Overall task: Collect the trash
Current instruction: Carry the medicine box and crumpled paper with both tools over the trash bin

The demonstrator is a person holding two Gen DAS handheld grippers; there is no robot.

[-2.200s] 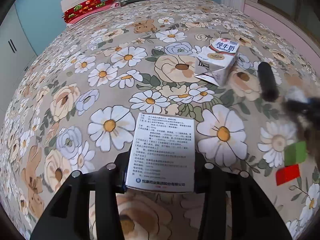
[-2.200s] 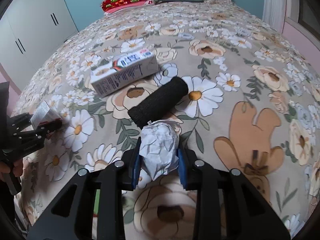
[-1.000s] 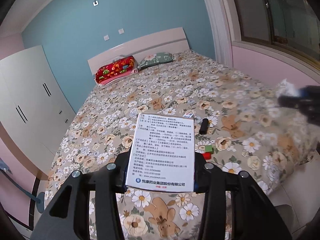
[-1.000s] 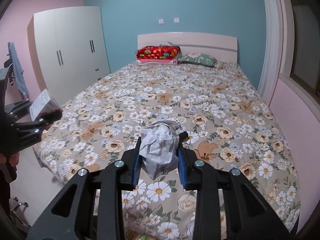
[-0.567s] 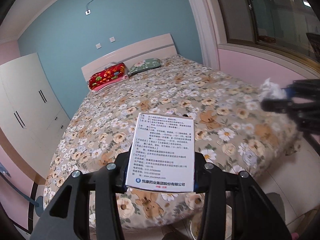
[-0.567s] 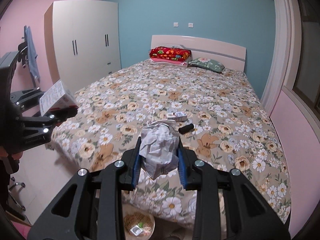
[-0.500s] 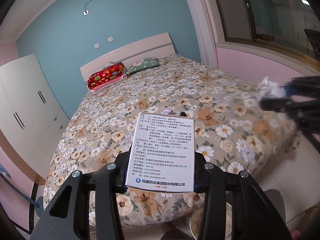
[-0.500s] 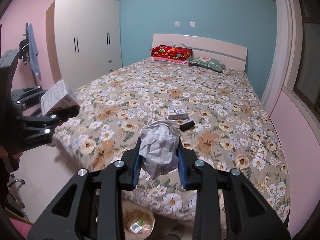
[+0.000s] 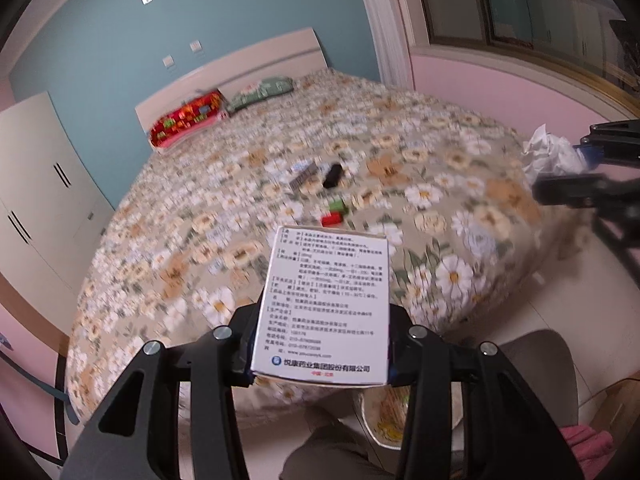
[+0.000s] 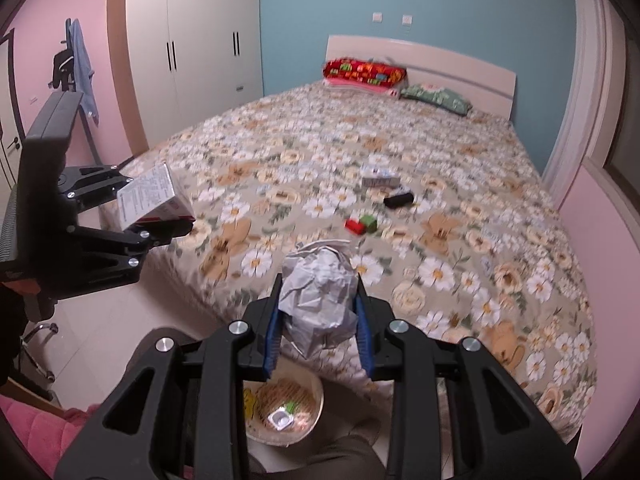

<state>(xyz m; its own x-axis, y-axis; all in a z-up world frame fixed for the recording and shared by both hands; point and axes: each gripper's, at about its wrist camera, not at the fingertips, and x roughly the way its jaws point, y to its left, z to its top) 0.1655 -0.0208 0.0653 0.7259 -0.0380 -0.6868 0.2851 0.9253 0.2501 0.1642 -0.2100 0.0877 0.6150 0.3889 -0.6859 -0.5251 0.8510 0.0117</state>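
Layout, right wrist view. Round pale trash bowl [image 10: 316, 394] on the floor, near the foot of the floral-quilted bed [image 10: 500, 208]. Mid-bed: red and green blocks [image 10: 361, 225] nearest, black cylinder [image 10: 398, 200] farther right, white carton [image 10: 381, 179] beyond. Pillows [image 10: 394, 80] at the far headboard; white wardrobe [image 10: 188, 44] far left.

A: What's on the bed [image 10: 460, 240]?

B: Floral cover. Mid-bed: a milk carton [image 10: 381, 179] lying flat, a black cylinder [image 10: 398, 200] just beside it, red block [image 10: 354, 226] and green block [image 10: 369, 222] touching. Red pillow [image 10: 364, 72] and green pillow [image 10: 436, 98] at the headboard.

A: Floor [image 10: 100, 340]?

B: Pale tiles. A round bin [image 10: 286, 406] at the bed's foot, with scraps inside.
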